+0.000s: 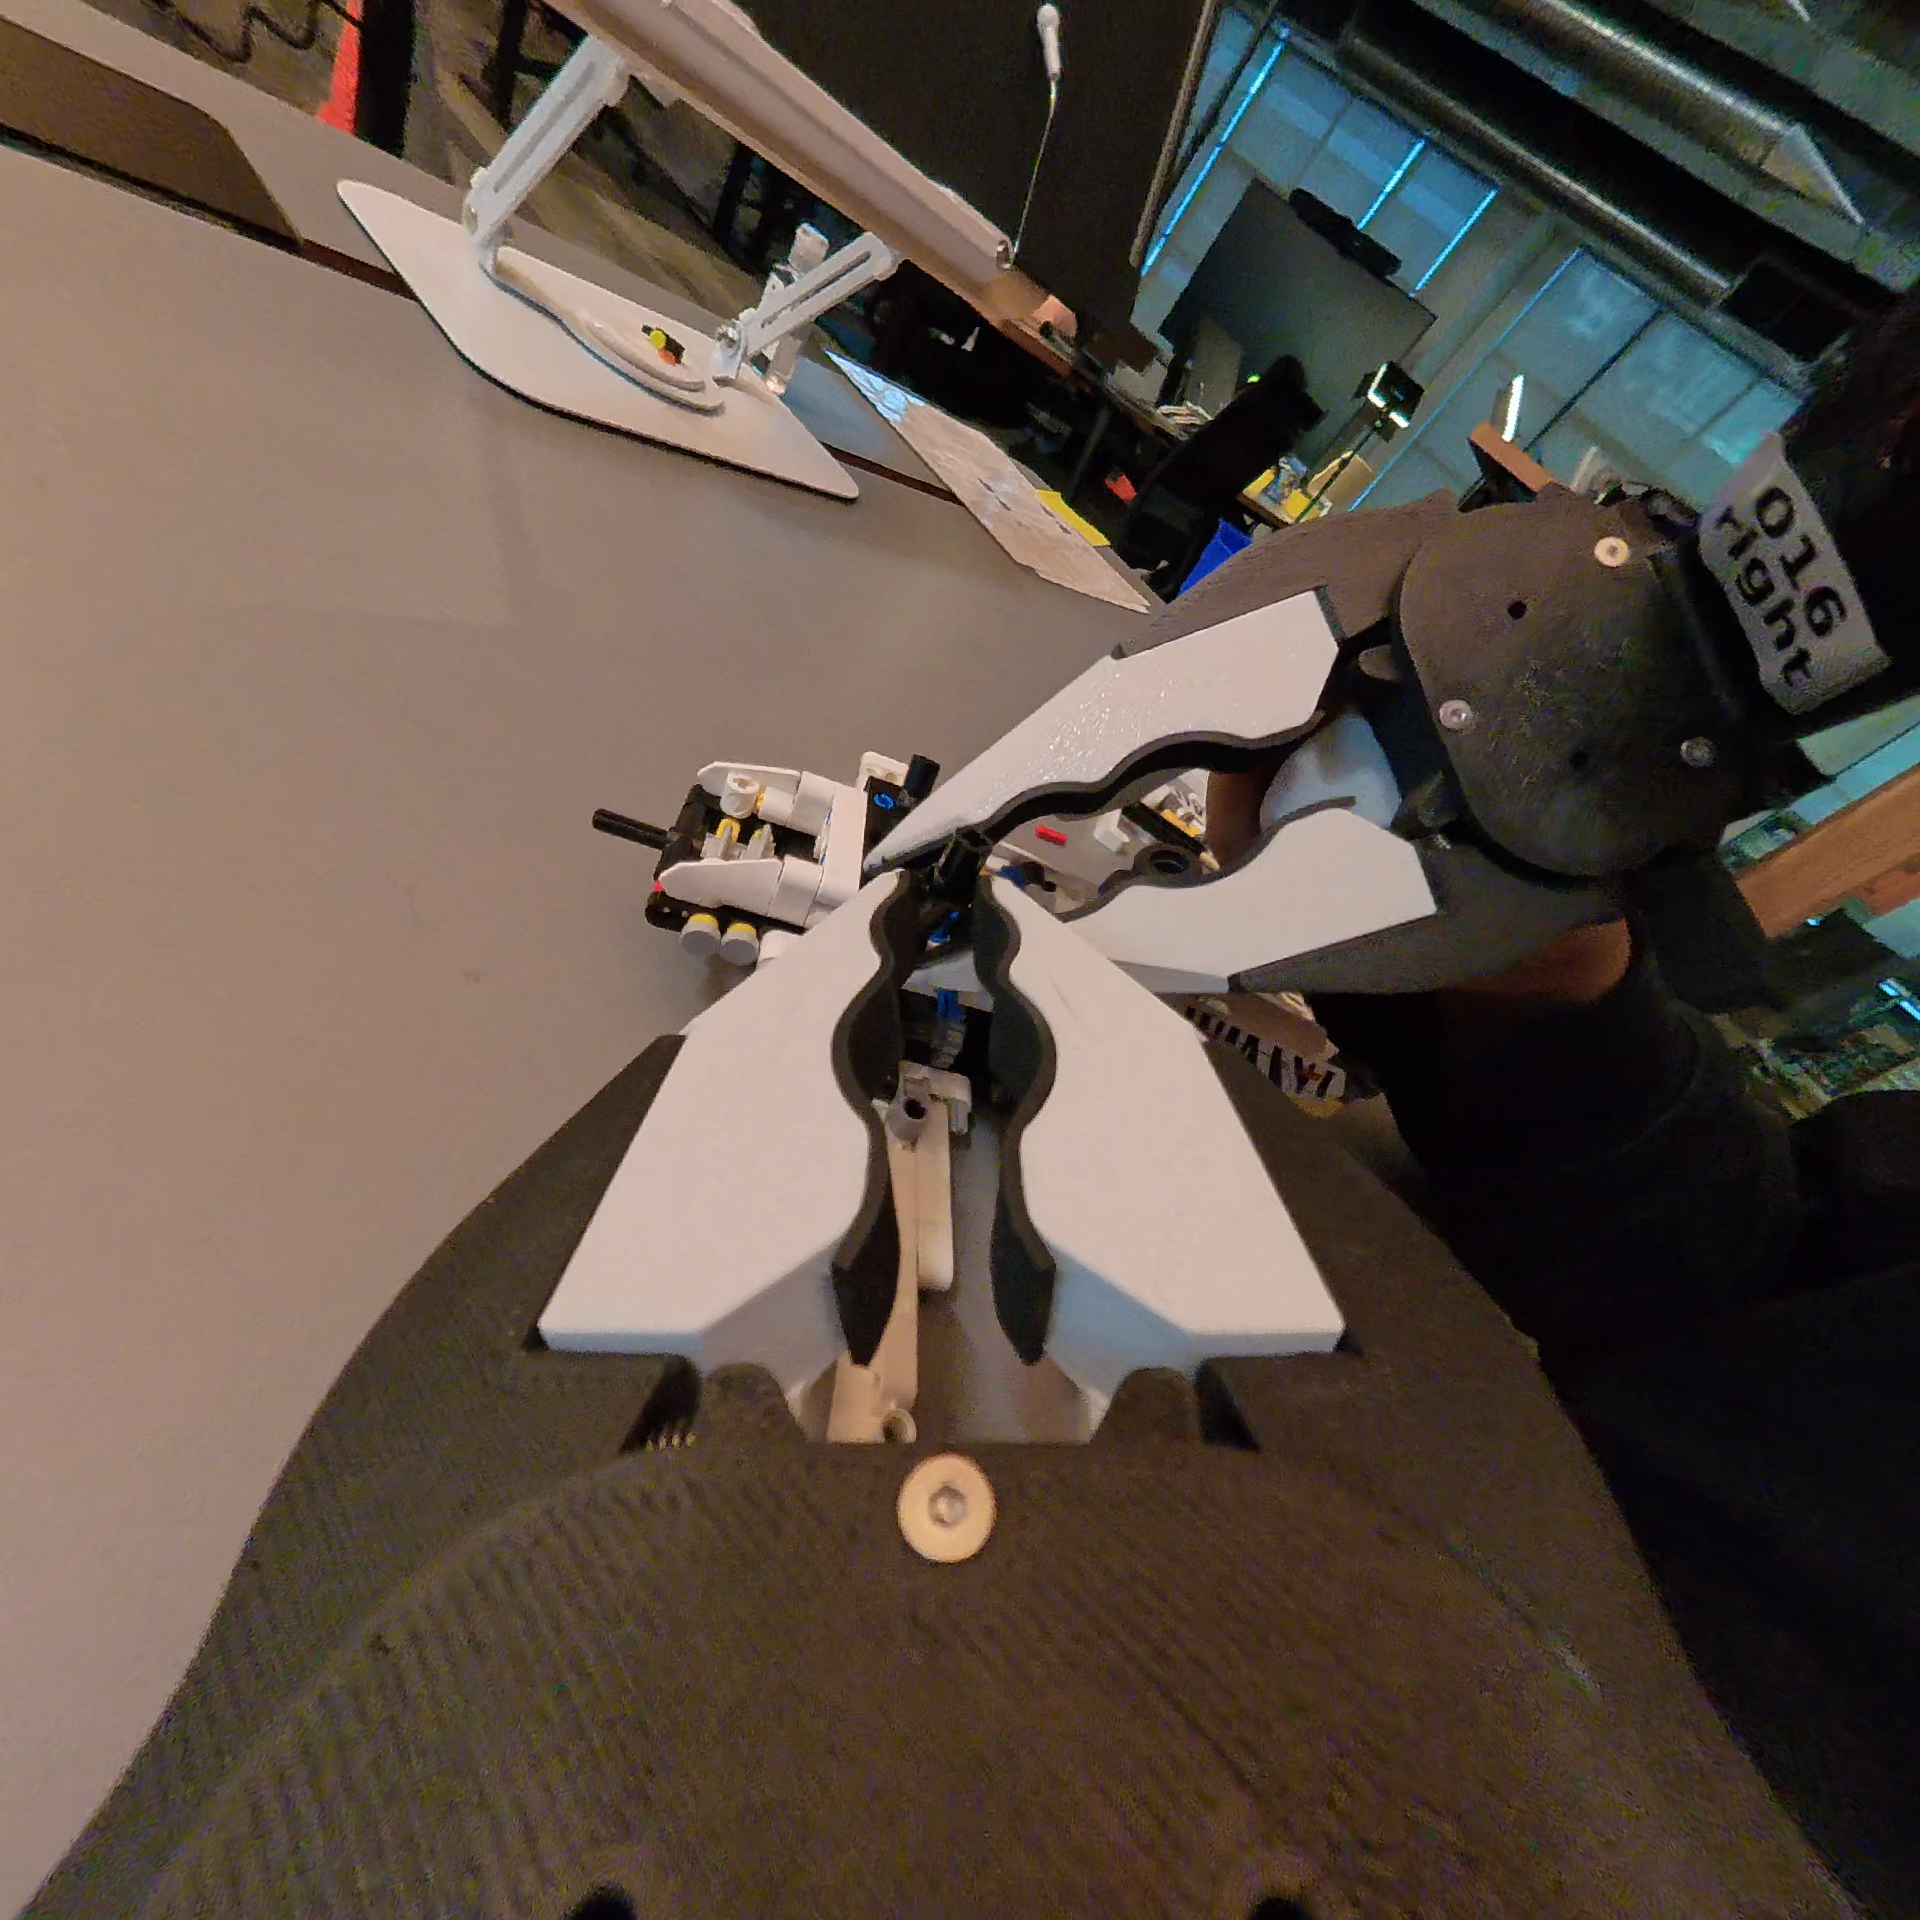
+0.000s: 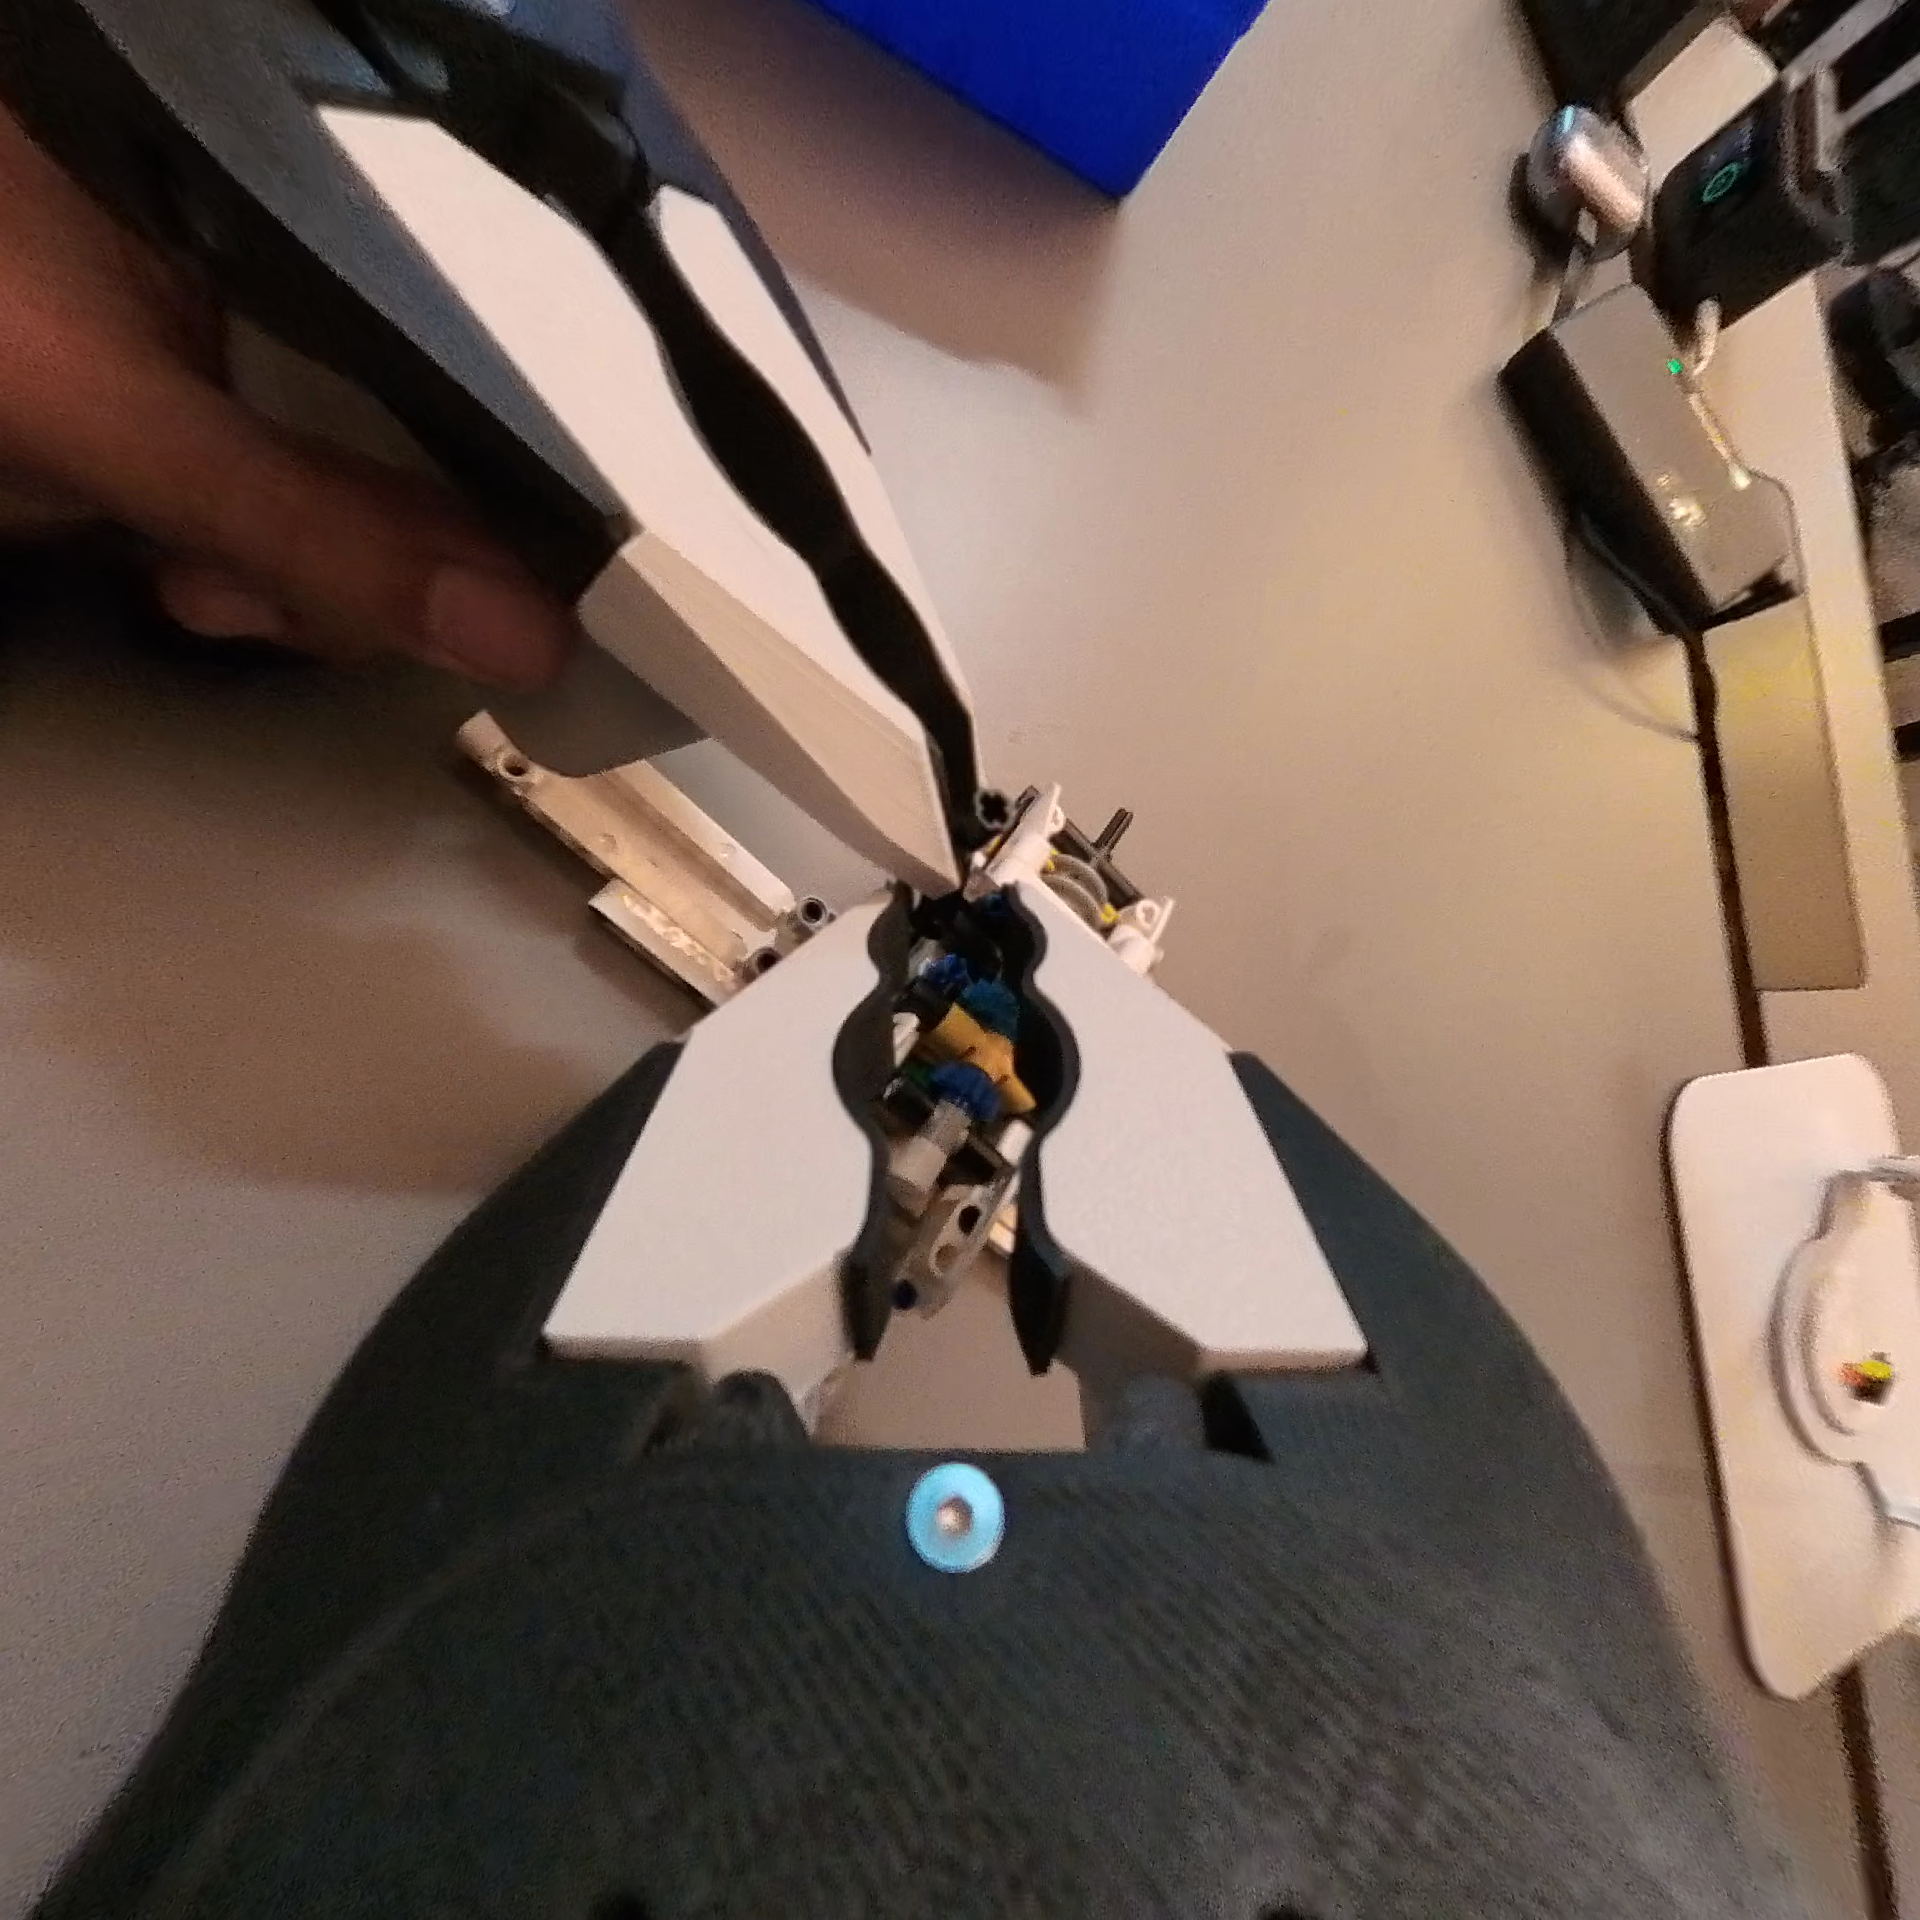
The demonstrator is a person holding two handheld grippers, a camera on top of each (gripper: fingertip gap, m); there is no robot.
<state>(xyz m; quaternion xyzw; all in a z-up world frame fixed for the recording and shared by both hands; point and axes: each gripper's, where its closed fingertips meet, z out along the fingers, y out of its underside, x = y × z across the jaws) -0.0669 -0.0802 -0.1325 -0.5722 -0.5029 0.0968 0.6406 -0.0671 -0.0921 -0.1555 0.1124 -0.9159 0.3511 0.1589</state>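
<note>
Both grippers' tips meet on one small black plastic connector (image 1: 961,847) of a white-and-black toy brick model (image 1: 769,847) resting on the grey table (image 1: 312,675): left gripper (image 1: 940,883) clamps it from below, right gripper (image 1: 971,831) crosswise, seemingly bracing it.

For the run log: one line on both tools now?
left tool: shut on black pin | right tool: shut on same black pin | brick model: on table

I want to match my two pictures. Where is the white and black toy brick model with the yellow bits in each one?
Left wrist view: the white and black toy brick model lies mid-picture on the grey table, beyond the fingers.
Right wrist view: it shows just above centre, mostly hidden by both grippers.
Shared landmark: the flat white stand base.
</note>
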